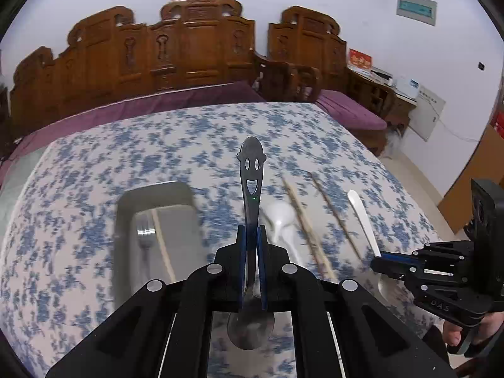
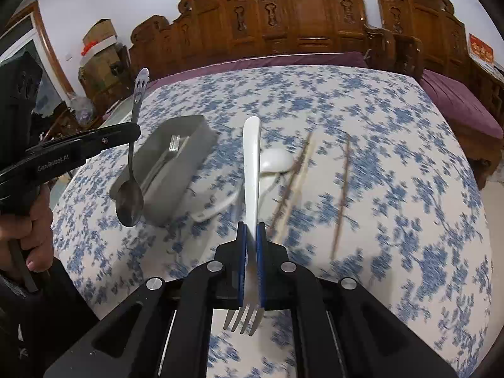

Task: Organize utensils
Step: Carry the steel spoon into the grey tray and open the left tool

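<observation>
Left hand-held gripper (image 1: 252, 236) clamps a steel smiley-handled spoon (image 1: 251, 170) just right of the grey rectangular tray (image 1: 126, 208); right hand-held gripper (image 2: 251, 236) clamps a white-handled fork (image 2: 251, 157) further right of the tray.

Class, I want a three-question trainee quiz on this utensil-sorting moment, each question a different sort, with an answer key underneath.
1. True or false: the left gripper is shut on a metal spoon with a smiley-face handle.
2. Multiple choice: what does the right gripper hold? A) chopsticks B) white-handled fork C) white ceramic spoon
3. Fill in: inside the grey tray lie a chopstick and a metal ____.

Key:
1. True
2. B; the white ceramic spoon and loose chopsticks lie on the floral tablecloth.
3. fork
</observation>
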